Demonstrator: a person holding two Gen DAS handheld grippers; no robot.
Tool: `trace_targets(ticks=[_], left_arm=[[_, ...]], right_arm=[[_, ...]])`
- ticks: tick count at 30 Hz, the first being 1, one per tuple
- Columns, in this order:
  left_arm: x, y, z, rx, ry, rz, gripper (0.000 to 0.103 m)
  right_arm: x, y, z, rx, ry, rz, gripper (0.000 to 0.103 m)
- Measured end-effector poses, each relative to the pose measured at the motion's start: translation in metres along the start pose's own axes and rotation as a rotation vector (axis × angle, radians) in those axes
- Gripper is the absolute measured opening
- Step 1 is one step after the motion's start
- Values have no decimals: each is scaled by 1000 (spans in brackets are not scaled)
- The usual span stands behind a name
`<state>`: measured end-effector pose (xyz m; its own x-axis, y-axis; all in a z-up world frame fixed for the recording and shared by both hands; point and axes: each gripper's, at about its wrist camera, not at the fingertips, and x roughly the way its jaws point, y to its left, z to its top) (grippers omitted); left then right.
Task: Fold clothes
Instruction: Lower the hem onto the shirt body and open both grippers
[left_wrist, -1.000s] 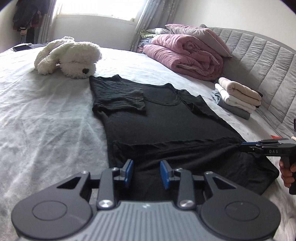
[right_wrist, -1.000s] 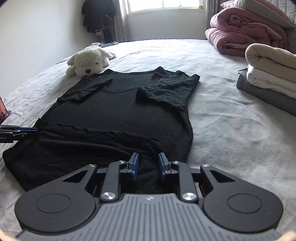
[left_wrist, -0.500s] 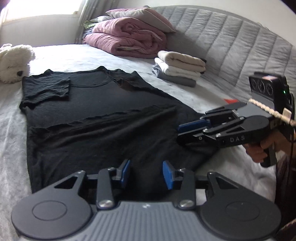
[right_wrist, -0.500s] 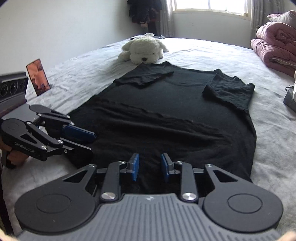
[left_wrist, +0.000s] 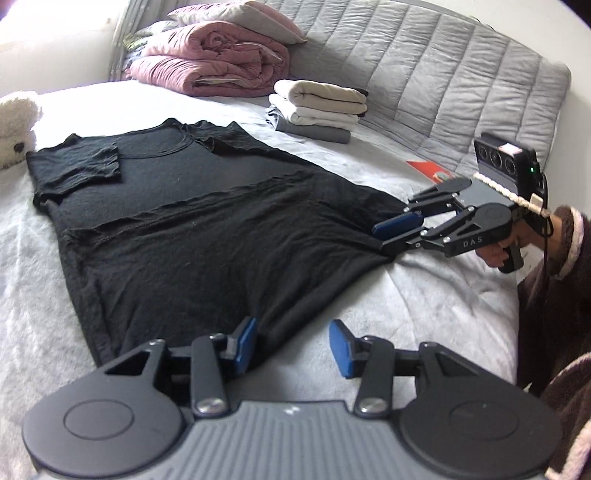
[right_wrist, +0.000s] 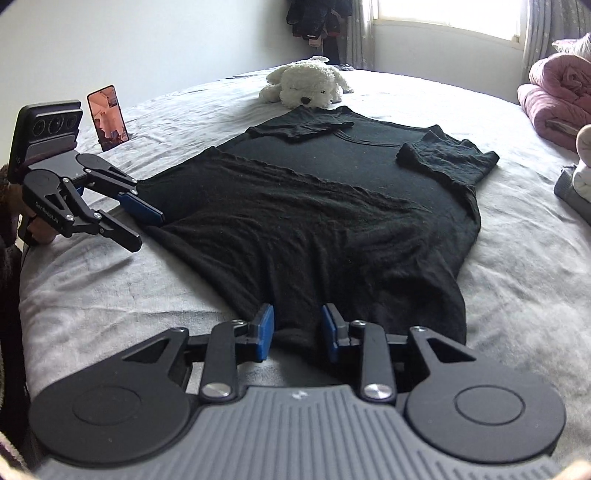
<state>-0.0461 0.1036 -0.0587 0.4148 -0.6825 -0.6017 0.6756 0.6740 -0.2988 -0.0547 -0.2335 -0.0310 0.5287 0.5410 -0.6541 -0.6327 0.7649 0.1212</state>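
- So the black t-shirt (right_wrist: 325, 206) is laid flat in the middle of the grey bed sheet (right_wrist: 517, 295), both sleeves tucked in over the chest and the bottom part already folded up, its hem running as a ridge across the middle.
- Our left gripper (left_wrist: 291, 345) sits at the 6 o'clock edge of the shirt in its own view, fingers spread with nothing pinched; one blue pad is right at the fabric edge, the other over bare sheet.
- Our right gripper (right_wrist: 297, 326) is at the 6 o'clock edge too in its view. Fingers apart, shirt fabric lying between the pads, and we can't tell if the pads touch it.
- From the left camera, the right gripper shows at 3 o'clock, tips at the shirt's corner.
- White plush dog (right_wrist: 306, 85) right by the collar, 12 o'clock in the right view.
- Folded clothes stack (left_wrist: 317, 110) and pink duvet (left_wrist: 214, 59) near the quilted headboard (left_wrist: 443, 81).
- Phone (right_wrist: 108, 117) propped up at 10 o'clock in the right view.
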Motion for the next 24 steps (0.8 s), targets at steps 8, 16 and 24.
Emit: trace_targets(ticks=[8, 16, 24], left_arm=[[-21, 21, 1, -184, -7, 54, 49], [-43, 30, 4, -233, -23, 91, 60], [-71, 71, -8, -549, -32, 45, 62]], right_arm=[[-31, -30, 5, 223, -20, 10, 37], [-49, -53, 0, 374, 50, -36, 41], [-70, -82, -18, 575, 42, 20, 48]])
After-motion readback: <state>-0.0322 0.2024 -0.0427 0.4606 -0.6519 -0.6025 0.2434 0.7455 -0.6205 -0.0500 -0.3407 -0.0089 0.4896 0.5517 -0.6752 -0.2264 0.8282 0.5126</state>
